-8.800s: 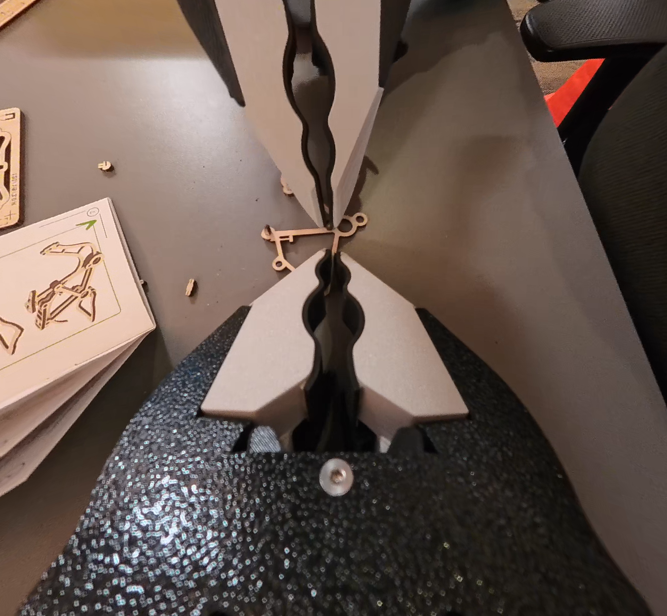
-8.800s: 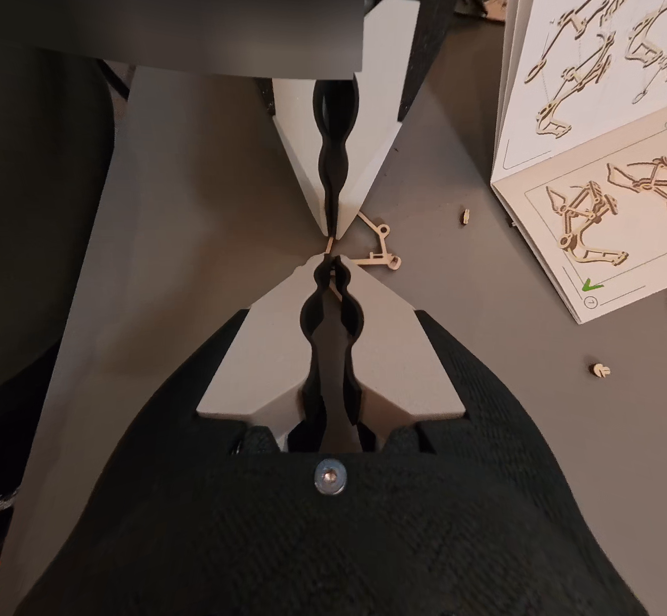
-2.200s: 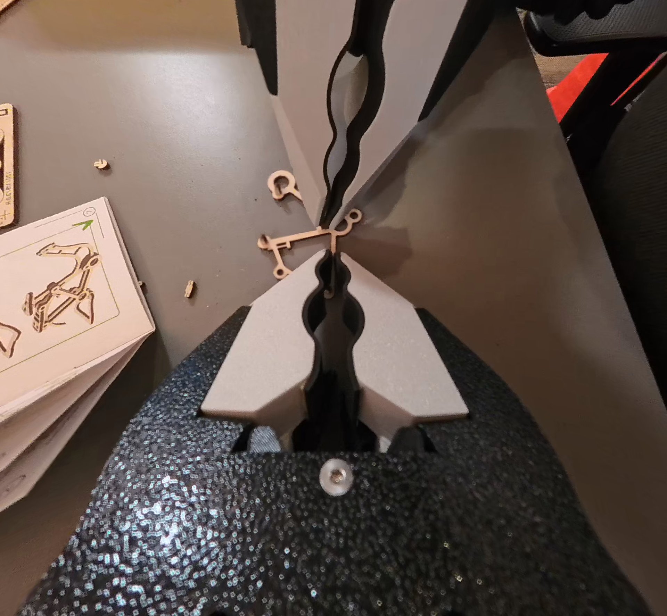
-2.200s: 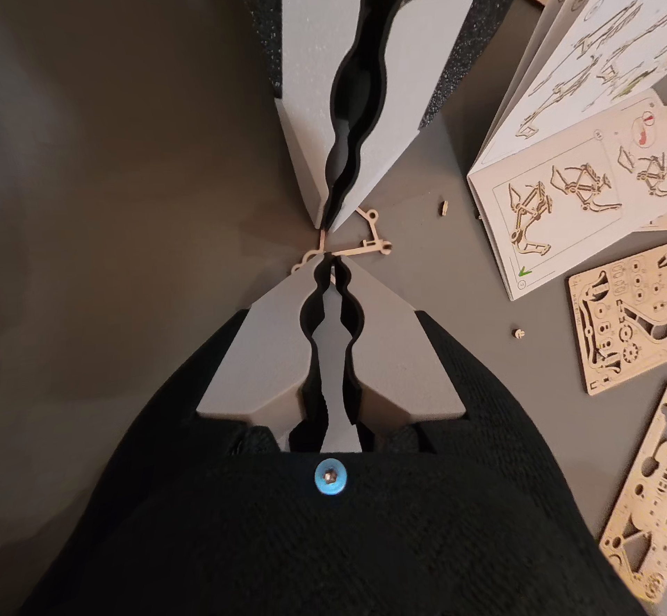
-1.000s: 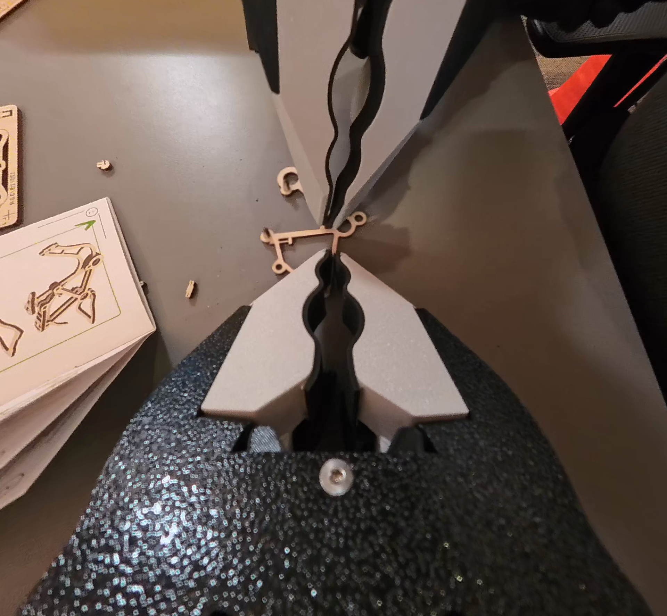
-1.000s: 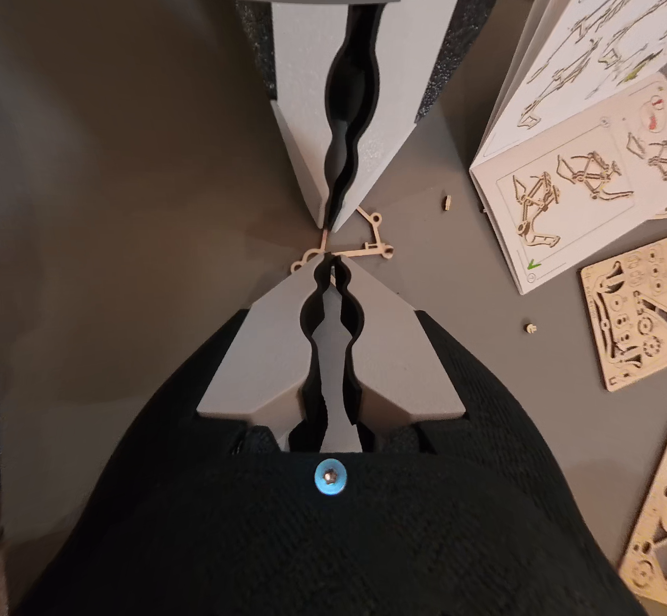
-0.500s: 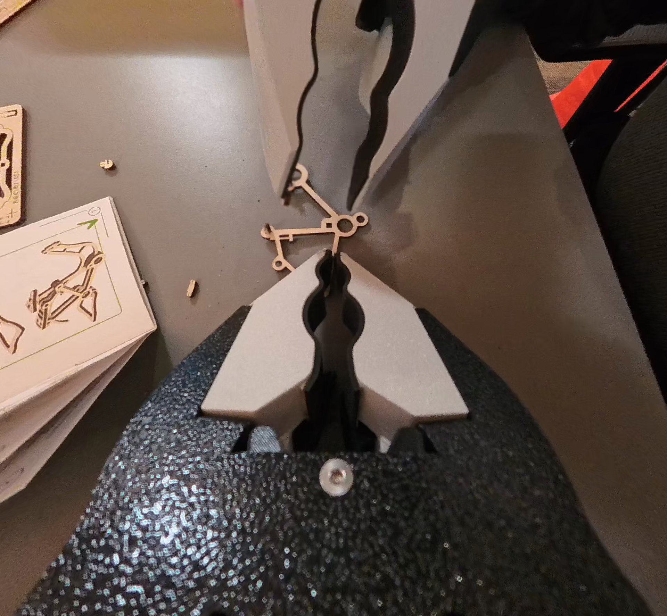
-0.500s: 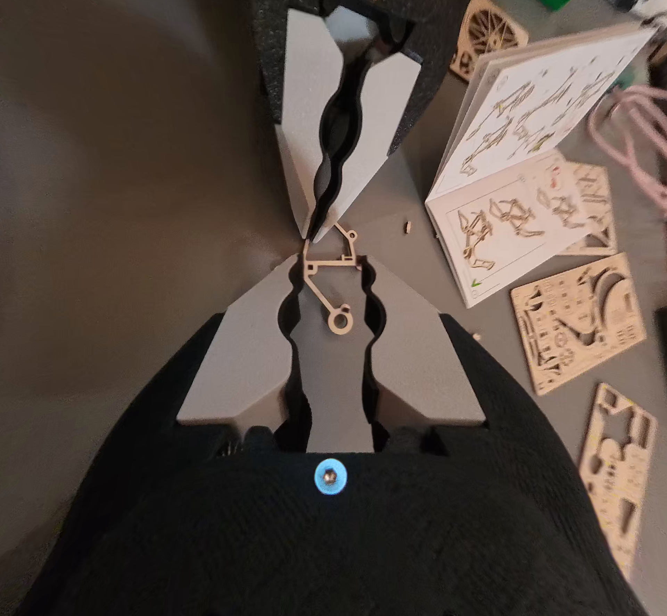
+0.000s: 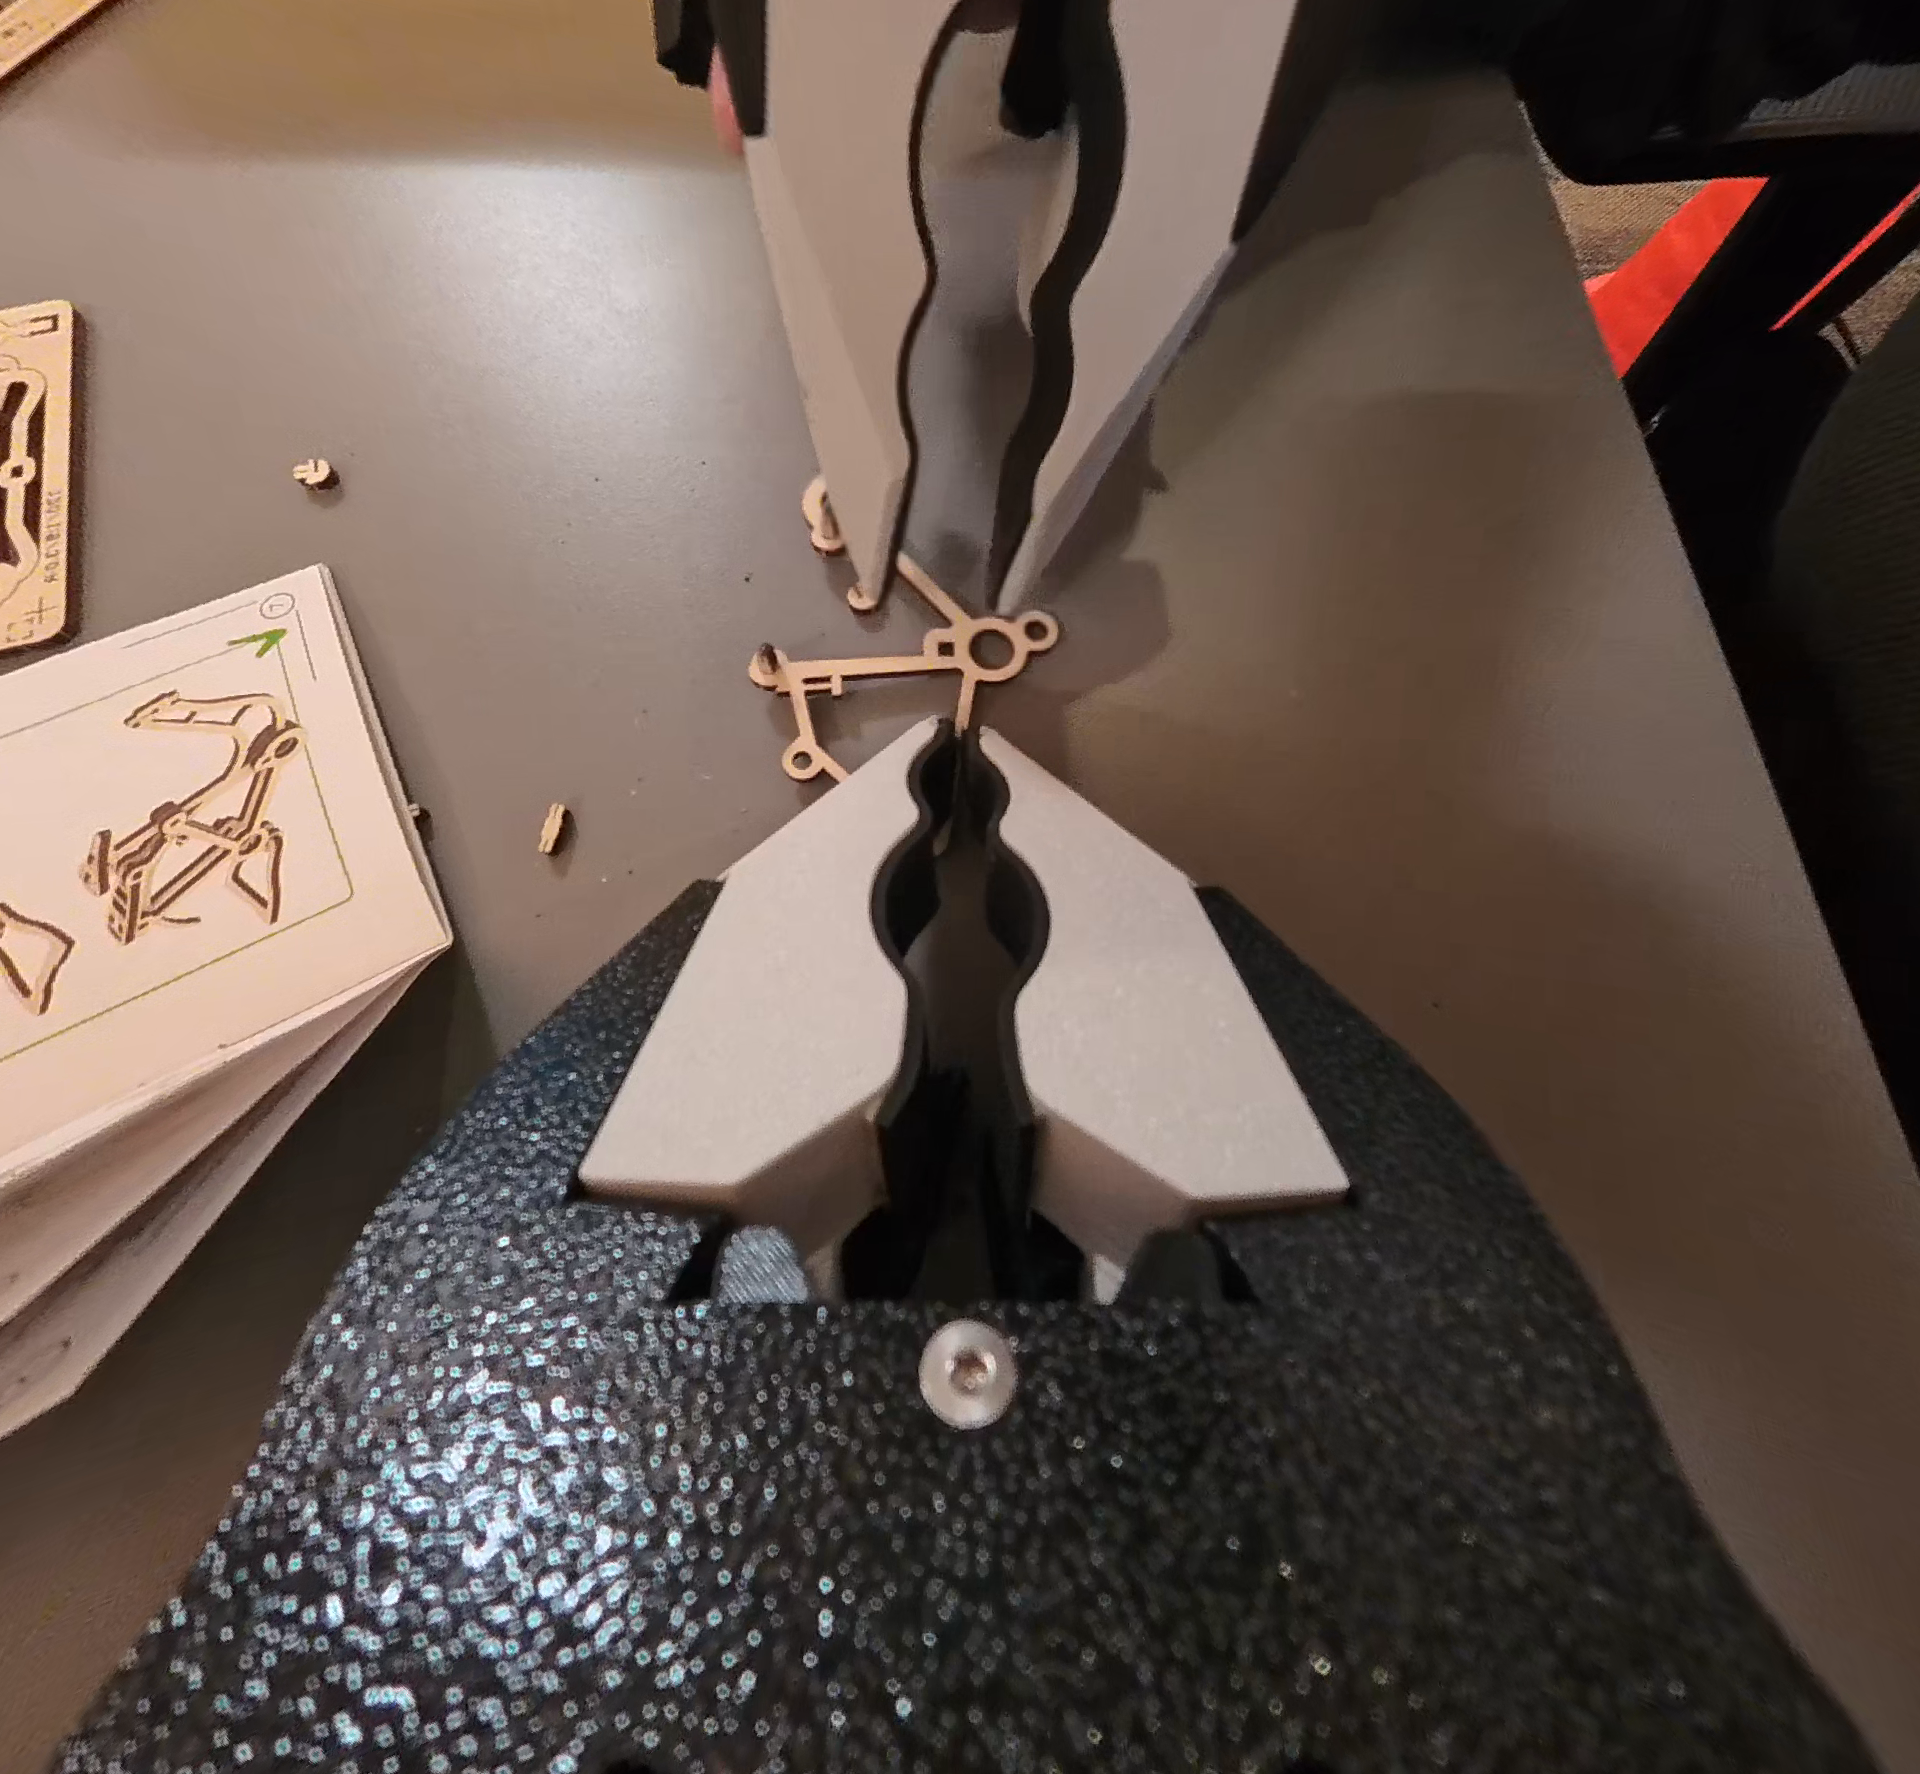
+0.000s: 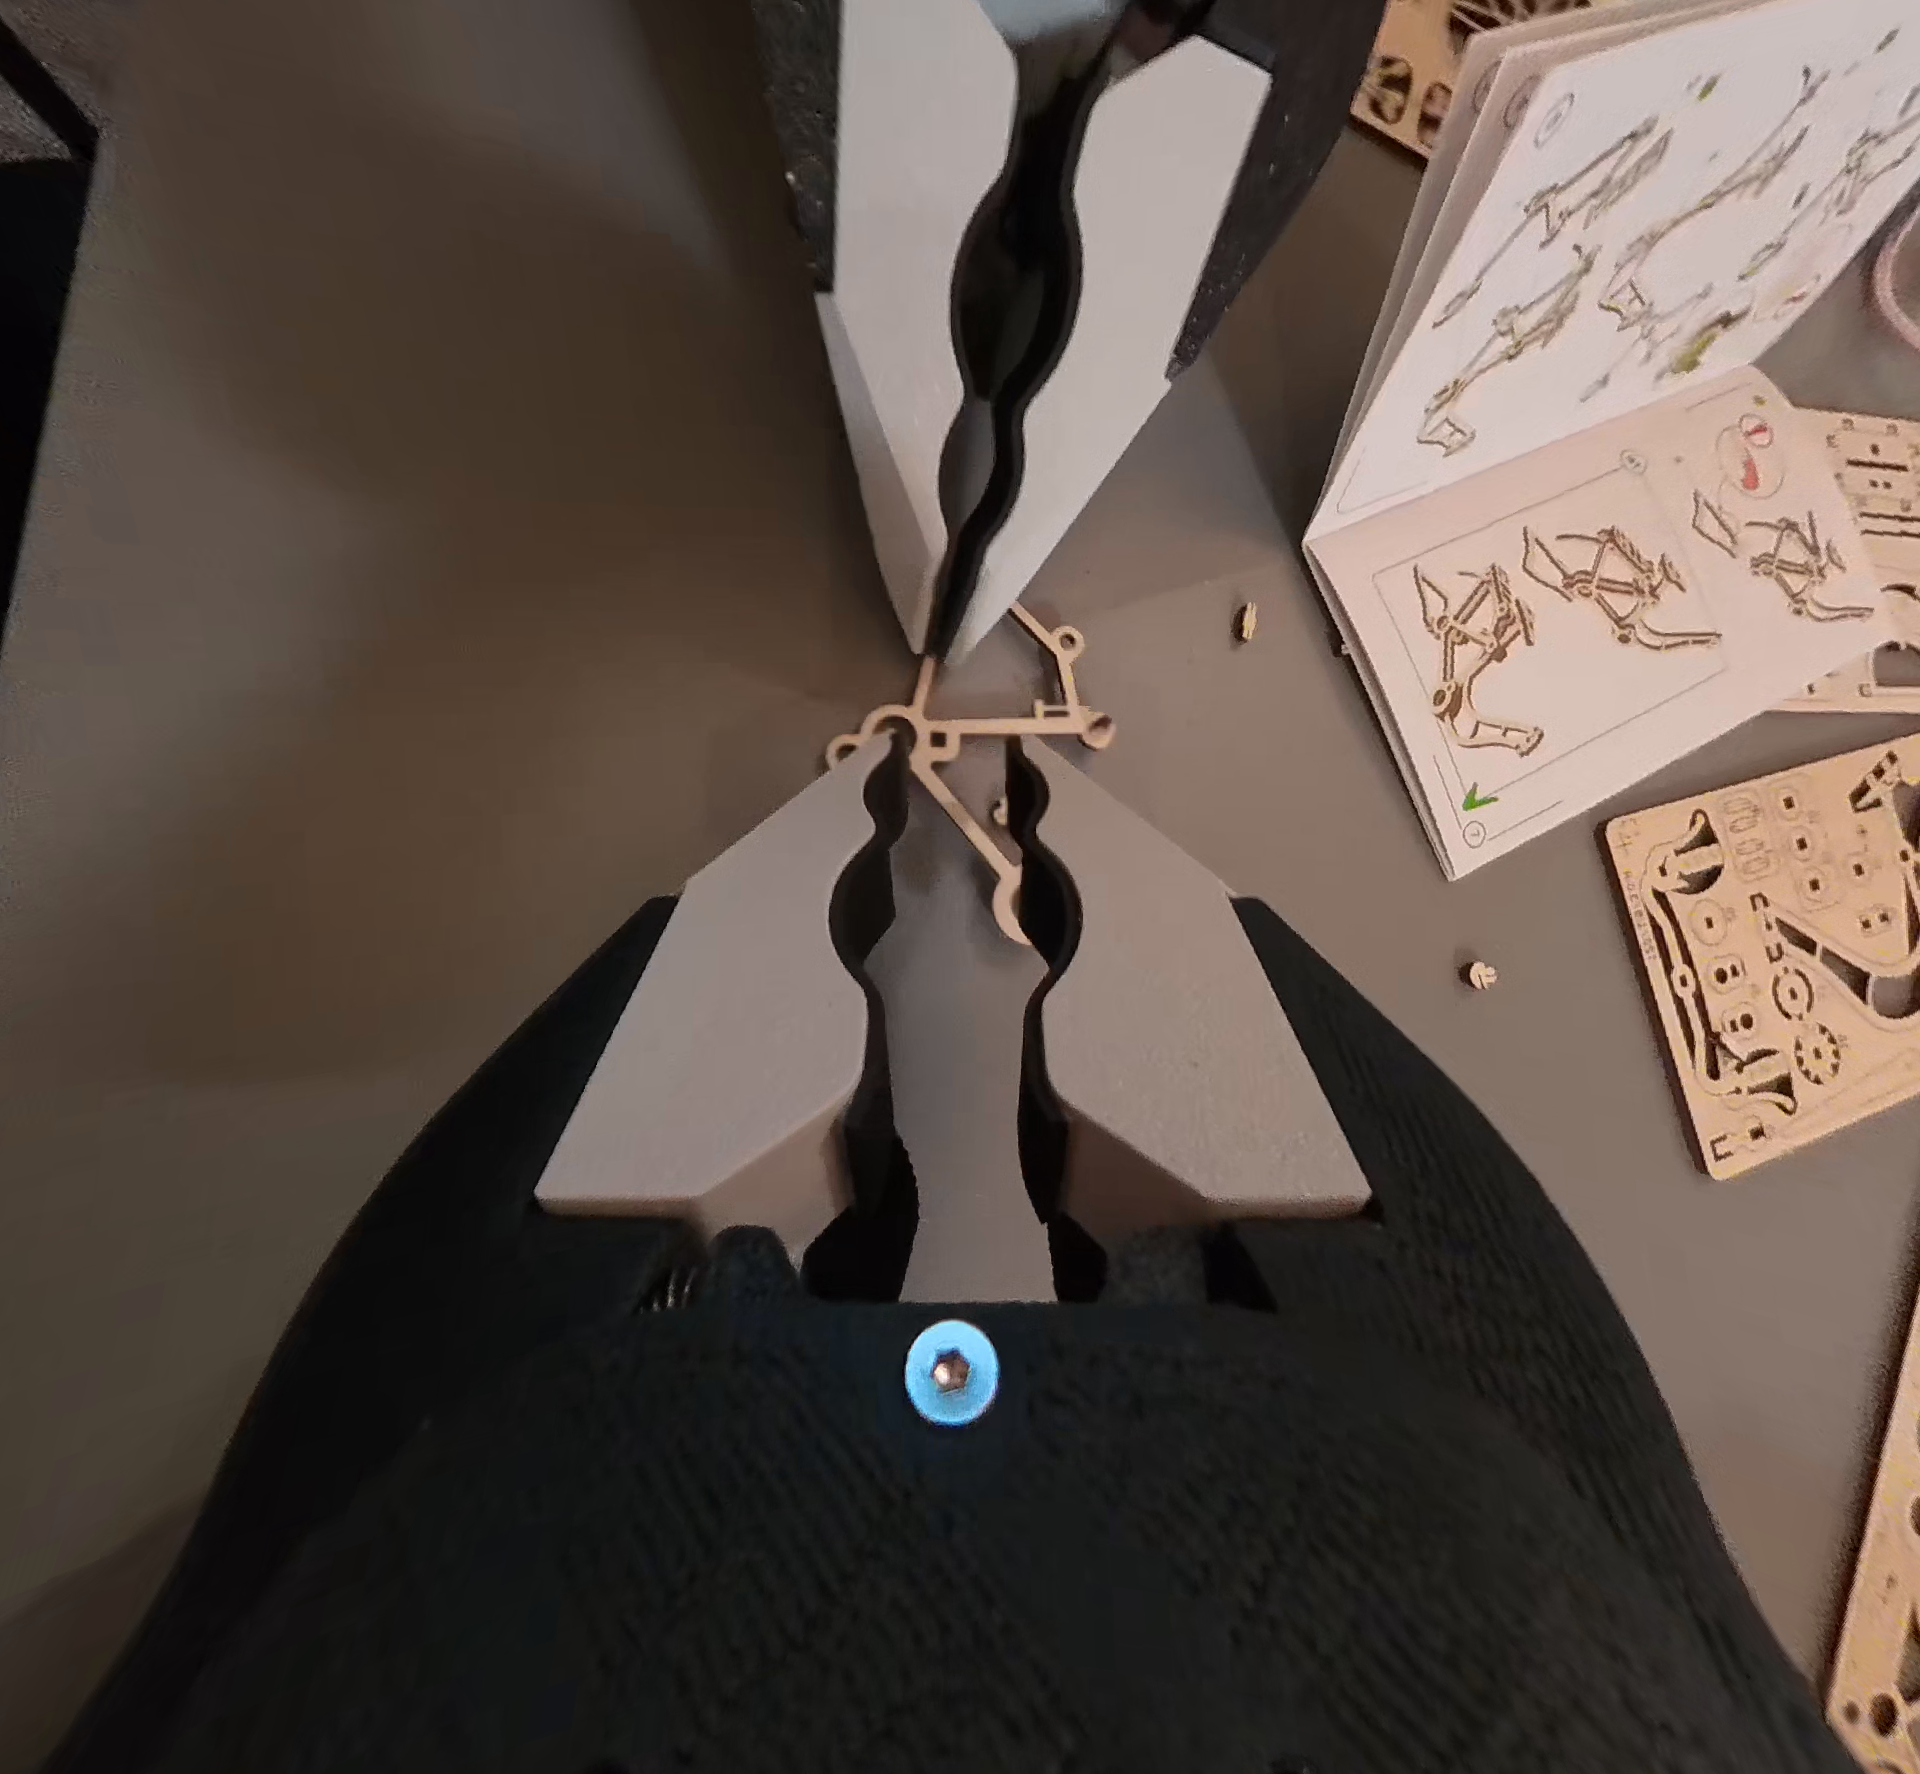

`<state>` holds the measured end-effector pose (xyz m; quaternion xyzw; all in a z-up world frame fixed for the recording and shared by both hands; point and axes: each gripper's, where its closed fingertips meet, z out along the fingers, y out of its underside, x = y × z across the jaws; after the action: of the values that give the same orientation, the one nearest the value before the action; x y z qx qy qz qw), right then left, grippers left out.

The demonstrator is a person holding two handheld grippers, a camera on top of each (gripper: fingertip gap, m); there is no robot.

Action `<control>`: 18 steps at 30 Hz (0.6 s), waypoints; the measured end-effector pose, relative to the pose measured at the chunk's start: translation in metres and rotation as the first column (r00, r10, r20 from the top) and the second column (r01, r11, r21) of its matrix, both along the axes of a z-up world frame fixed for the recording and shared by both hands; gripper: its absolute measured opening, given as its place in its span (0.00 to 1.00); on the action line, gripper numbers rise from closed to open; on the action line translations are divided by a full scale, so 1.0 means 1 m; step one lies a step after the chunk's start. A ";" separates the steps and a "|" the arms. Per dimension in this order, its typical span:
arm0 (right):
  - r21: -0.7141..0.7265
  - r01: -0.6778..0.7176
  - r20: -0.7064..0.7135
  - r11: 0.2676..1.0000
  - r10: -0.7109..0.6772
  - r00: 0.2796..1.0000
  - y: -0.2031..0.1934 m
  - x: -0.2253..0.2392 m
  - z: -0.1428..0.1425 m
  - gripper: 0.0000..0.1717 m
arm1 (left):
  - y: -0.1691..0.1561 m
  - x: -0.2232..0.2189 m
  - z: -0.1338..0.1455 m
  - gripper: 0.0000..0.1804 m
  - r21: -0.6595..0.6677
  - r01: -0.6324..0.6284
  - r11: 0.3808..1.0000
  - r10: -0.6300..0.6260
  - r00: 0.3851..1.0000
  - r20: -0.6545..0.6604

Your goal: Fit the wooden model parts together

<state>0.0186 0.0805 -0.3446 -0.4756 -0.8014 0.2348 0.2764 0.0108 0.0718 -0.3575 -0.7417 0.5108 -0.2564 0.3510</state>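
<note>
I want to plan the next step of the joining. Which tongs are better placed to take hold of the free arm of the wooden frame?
Right. The right tongs stand open around the wooden frame's free arm, while the left tongs are shut on another arm, steadying it.

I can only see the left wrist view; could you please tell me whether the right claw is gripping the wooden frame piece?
Observer: No. Its own view shows the right claw open; the wooden frame piece's slanted arm runs between fingers that do not clamp it.
Operator: Thank you. Is anything else between those fingers?
Observer: Yes, a small hooked wooden bit lies on the table beside that arm.
Operator: What lies past the instruction booklet?
Observer: A whole wooden part sheet lies beside the instruction booklet.
</note>
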 end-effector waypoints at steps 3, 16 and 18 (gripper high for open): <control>-0.025 0.035 -0.014 0.999 -0.036 0.999 0.009 0.002 0.004 0.10 | 0.000 0.000 0.000 0.00 0.001 0.002 1.000 -0.002 1.000 0.002; -0.020 0.155 -0.173 0.988 -0.156 0.973 0.051 -0.002 0.013 0.11 | -0.008 0.003 0.001 0.00 0.015 0.060 0.998 -0.060 0.998 0.007; -0.040 0.166 -0.215 0.985 -0.171 0.962 0.056 -0.004 0.014 0.11 | -0.013 0.004 0.001 0.00 0.016 0.088 0.996 -0.088 0.996 0.006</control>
<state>0.0143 0.1363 -0.3305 -0.5163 -0.7206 0.2695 0.3762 0.0147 0.0592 -0.3566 -0.7149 0.5438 -0.2702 0.3468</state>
